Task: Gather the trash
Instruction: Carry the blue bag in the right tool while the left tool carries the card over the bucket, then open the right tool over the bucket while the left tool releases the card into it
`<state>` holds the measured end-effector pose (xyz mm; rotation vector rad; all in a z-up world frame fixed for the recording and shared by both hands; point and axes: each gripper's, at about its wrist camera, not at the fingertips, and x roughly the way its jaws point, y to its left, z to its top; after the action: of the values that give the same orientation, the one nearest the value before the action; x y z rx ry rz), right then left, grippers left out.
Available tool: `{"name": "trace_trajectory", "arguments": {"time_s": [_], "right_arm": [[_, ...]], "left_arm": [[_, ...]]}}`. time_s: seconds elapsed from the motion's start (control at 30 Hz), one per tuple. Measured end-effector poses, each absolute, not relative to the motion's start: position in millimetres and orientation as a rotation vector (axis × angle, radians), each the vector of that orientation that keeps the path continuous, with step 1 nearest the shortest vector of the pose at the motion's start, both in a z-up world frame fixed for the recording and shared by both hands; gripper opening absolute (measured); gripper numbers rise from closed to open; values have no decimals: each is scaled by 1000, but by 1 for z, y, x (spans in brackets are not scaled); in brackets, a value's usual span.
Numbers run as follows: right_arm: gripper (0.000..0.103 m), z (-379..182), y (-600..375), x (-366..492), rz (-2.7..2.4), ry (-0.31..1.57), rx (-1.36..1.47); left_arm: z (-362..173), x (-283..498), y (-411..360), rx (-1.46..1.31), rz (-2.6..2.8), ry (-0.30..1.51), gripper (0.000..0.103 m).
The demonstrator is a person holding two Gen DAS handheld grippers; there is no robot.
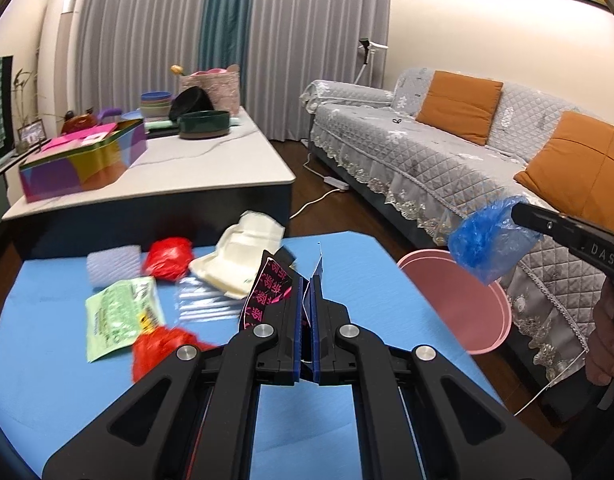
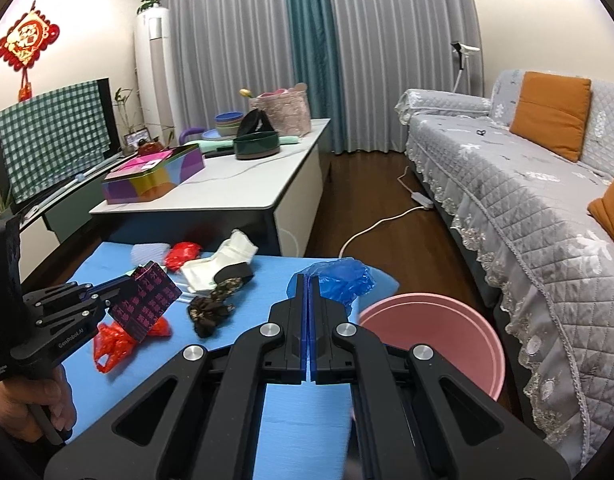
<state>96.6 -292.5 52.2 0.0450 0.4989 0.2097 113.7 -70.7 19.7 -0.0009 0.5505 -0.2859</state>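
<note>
We read "GenRobot.AI" on the side of the left gripper [image 2: 127,292] and the letters "DAS" on the right gripper [image 1: 519,212]; the pink characters on the black wrapper [image 2: 149,300] are too blurred to make out. We work over a blue table [image 1: 367,272] in a living room, with a grey quilted sofa [image 2: 527,200] and orange cushions to the right, grey and teal curtains behind, and a white-topped counter [image 2: 243,184] crowded with bowls and a coloured tin. A pink bin [image 2: 431,336] stands on the wood floor just beside the table. Our left gripper is clamped on the black wrapper, a flat glossy sheet lifted off the table. Our right gripper is clamped on a blue bag [image 1: 487,240], thin crumpled plastic, held above the bin's rim. Red bags, a green packet and a white foam box lie on the table.
</note>
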Motion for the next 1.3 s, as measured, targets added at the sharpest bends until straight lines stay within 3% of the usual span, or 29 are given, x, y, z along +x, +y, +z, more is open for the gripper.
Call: {"name": "trace_trajectory", "arguments": {"time_s": [1.3], "right_arm": [[1, 20, -398, 154, -15, 595, 125]], "left_arm": [[4, 208, -213, 44, -469, 608, 3]]}}
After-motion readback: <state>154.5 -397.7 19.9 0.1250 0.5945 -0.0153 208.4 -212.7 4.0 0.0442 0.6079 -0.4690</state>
